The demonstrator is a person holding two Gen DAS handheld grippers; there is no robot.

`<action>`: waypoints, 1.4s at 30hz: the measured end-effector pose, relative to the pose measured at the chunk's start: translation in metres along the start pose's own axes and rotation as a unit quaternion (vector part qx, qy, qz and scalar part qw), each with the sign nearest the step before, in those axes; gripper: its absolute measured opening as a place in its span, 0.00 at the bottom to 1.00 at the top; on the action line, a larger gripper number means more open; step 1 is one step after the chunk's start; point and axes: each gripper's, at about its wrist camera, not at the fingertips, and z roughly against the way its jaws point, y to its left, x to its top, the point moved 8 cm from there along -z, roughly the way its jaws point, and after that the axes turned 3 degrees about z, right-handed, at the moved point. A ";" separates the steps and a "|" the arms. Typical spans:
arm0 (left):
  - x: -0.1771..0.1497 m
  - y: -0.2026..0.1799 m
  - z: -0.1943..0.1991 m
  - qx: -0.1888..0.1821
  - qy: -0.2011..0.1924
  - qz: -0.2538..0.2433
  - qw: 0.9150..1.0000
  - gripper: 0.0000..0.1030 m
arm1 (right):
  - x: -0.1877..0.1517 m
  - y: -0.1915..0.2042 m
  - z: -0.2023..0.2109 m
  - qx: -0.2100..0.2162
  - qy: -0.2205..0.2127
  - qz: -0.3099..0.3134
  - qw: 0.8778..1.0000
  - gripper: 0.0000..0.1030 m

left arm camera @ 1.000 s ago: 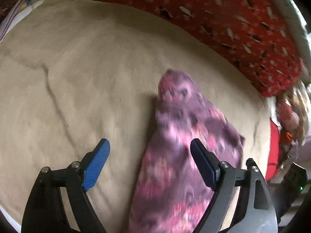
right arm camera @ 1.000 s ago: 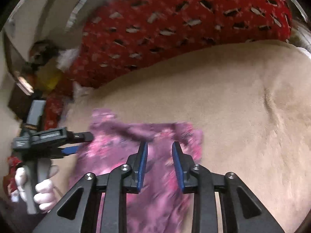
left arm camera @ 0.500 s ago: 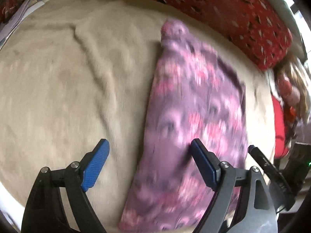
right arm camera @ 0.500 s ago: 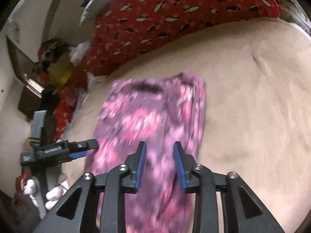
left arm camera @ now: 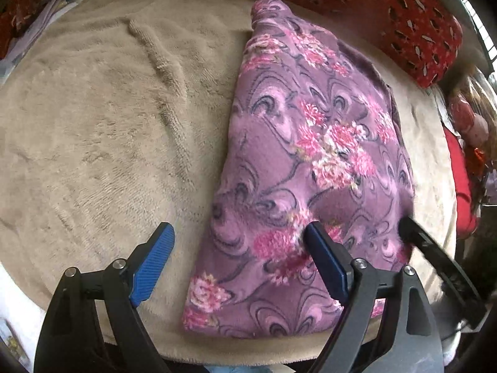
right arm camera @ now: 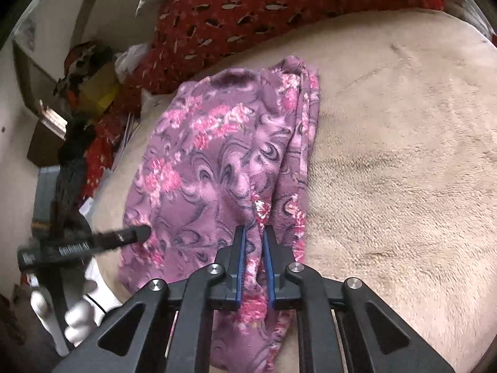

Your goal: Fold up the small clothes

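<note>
A purple fleece garment with pink flowers (left arm camera: 310, 155) lies lengthwise as a long folded strip on the beige blanket (left arm camera: 108, 124). My left gripper (left arm camera: 237, 233) is open over the garment's near left edge, its right finger on the cloth and its left finger over bare blanket. In the right wrist view the same garment (right arm camera: 217, 155) runs away from me. My right gripper (right arm camera: 254, 233) is closing, its blue pads pinching a raised ridge of the cloth near the right edge. The left gripper (right arm camera: 93, 242) shows at the left, held by a white-gloved hand (right arm camera: 80, 310).
A red patterned cushion (left arm camera: 403, 9) borders the far side of the blanket (right arm camera: 403, 155). Clutter and a doll (left arm camera: 466, 118) sit beyond the blanket's right end. The blanket's near edge runs just below the garment's end.
The garment went from bunched and blurred to lying stretched out flat. Both grippers drew back toward its near end. The right jaws narrowed onto a ridge of cloth.
</note>
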 end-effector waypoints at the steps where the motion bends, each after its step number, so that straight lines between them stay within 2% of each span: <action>1: -0.001 0.000 0.001 0.004 -0.001 -0.003 1.000 0.85 | 0.001 0.006 0.008 0.003 -0.007 0.001 1.000 0.15; 6: -0.014 0.006 -0.003 0.007 0.011 0.003 1.000 0.85 | -0.011 0.017 0.024 0.015 -0.020 0.003 1.000 0.18; 8: -0.019 0.008 -0.003 0.012 0.011 0.003 1.000 0.85 | -0.024 0.010 0.012 -0.005 0.002 0.004 1.000 0.24; 9: -0.020 0.008 -0.003 0.014 0.011 0.002 1.000 0.85 | -0.035 0.002 0.003 -0.022 0.030 0.000 0.999 0.24; 10: -0.023 0.008 -0.002 0.018 0.011 -0.001 1.000 0.85 | -0.039 -0.001 0.001 -0.018 0.033 -0.007 0.999 0.23; 13: -0.034 0.013 0.004 0.027 0.009 -0.009 1.000 0.85 | -0.037 0.001 0.015 -0.006 0.013 -0.025 1.000 0.26; 16: -0.042 0.018 0.001 0.027 0.013 -0.006 1.000 0.88 | -0.041 0.003 0.024 -0.036 0.011 0.010 0.999 0.27; 18: -0.043 0.021 -0.002 0.026 0.011 0.002 1.000 0.95 | -0.049 -0.004 0.019 -0.071 0.026 0.026 0.997 0.37; 19: -0.047 0.023 -0.003 0.026 0.012 0.004 1.000 0.97 | -0.053 -0.009 0.015 -0.078 0.033 0.028 0.996 0.41; 20: -0.047 0.021 -0.005 0.026 0.013 0.003 1.000 1.00 | -0.054 -0.013 0.013 -0.074 0.030 0.024 0.997 0.41; 27: -0.044 0.035 -0.011 0.015 0.010 0.012 1.000 1.00 | -0.058 -0.016 0.015 -0.071 0.003 0.002 0.997 0.49; 30: -0.041 0.041 -0.015 0.007 -0.001 0.013 1.000 1.00 | -0.061 -0.015 0.016 -0.060 -0.003 -0.009 0.998 0.60; 32: -0.041 0.045 -0.013 0.008 -0.011 0.014 1.000 1.00 | -0.062 -0.007 0.013 -0.074 -0.004 0.004 0.997 0.67; 36: -0.050 0.044 -0.012 0.001 -0.018 0.001 1.000 1.00 | -0.066 0.001 0.010 -0.120 0.000 0.022 0.992 0.72; 38: -0.055 0.044 -0.009 -0.005 -0.018 -0.006 1.000 1.00 | -0.066 0.002 0.009 -0.121 0.014 0.031 0.992 0.74; 42: -0.079 0.052 0.013 0.019 -0.033 -0.007 0.999 1.00 | -0.070 -0.004 0.023 -0.112 0.039 0.016 0.993 0.74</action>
